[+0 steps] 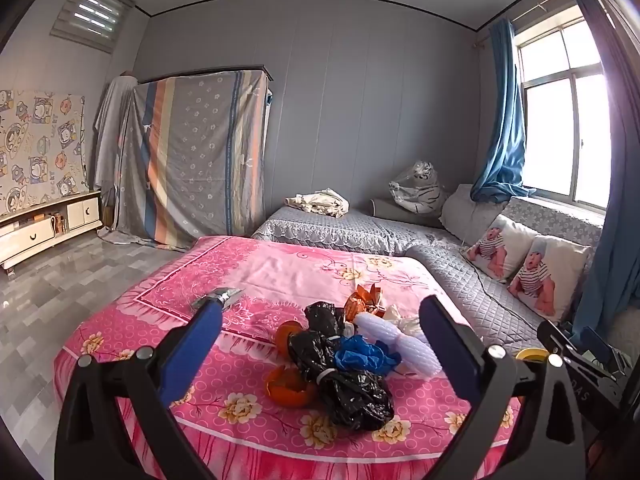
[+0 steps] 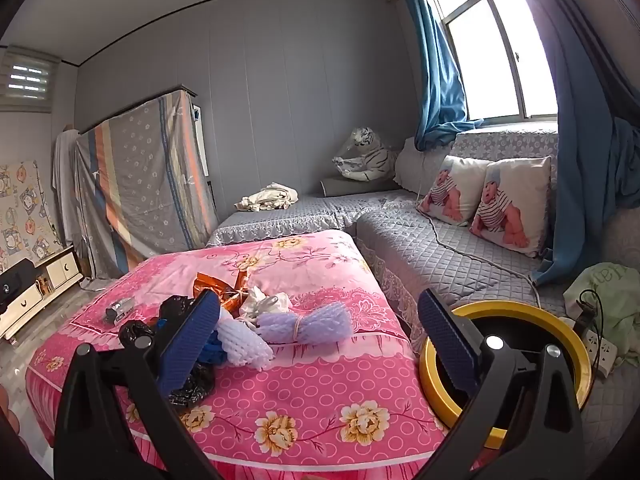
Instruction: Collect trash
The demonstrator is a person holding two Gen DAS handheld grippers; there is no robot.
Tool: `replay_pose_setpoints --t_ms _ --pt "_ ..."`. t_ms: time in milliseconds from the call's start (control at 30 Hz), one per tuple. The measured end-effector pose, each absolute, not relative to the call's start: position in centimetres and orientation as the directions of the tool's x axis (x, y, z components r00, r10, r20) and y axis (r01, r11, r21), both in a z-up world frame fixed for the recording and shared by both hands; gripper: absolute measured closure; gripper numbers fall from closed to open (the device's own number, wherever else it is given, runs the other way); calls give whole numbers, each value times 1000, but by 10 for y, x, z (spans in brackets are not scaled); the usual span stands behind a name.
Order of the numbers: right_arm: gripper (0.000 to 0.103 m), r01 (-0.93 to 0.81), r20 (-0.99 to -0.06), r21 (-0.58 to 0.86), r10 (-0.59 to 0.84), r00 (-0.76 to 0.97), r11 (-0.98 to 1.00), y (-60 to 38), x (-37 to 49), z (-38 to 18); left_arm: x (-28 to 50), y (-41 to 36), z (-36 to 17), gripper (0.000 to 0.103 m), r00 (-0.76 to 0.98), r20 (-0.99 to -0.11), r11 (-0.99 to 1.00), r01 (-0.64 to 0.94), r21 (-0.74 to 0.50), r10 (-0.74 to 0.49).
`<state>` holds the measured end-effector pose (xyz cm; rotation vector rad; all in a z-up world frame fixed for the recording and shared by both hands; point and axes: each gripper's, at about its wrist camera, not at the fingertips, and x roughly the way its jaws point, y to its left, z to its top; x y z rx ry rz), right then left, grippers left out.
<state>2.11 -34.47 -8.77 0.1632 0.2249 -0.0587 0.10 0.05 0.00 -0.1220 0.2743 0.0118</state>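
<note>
A heap of trash lies on the pink flowered cloth [image 1: 256, 264]: black plastic bags [image 1: 352, 392], a blue bag [image 1: 366, 356], orange peels [image 1: 286, 386], white foam netting [image 1: 396, 340], an orange foil wrapper [image 1: 362, 302] and a silver wrapper [image 1: 218, 296]. My left gripper [image 1: 320, 344] is open and empty above the heap. My right gripper [image 2: 320, 332] is open and empty. Foam netting [image 2: 308, 326] lies between its fingers, and a yellow-rimmed bin [image 2: 508, 364] with a black liner stands by its right finger.
A grey quilted sofa [image 2: 440, 248] with two baby-print pillows [image 2: 480, 196] runs along the right. A power strip [image 2: 600, 350] and a white cable lie beside the bin. A low cabinet [image 1: 44, 228] stands on the left floor.
</note>
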Motion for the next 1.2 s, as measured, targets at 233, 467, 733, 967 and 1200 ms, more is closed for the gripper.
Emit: replay_pose_setpoints --t_ms 233,467,733,967,1200 --pt "8 77 -227 152 -41 973 985 -345 21 -88 -1 3 1 8 964 -266 993 -25 -112 -6" --pt "8 77 -224 152 -42 974 985 -345 21 -87 1 1 1 8 964 -266 993 -26 -113 -5" --pt "8 76 -223 153 -40 974 985 -345 21 -87 3 2 0 8 962 -274 992 -32 -119 -1" --pt "8 76 -223 153 -41 974 985 -345 21 -87 3 2 0 8 961 -275 992 -33 -120 -1" --pt "8 74 -226 156 -37 973 985 -346 22 -85 4 3 -1 8 960 -279 992 -33 -118 -2"
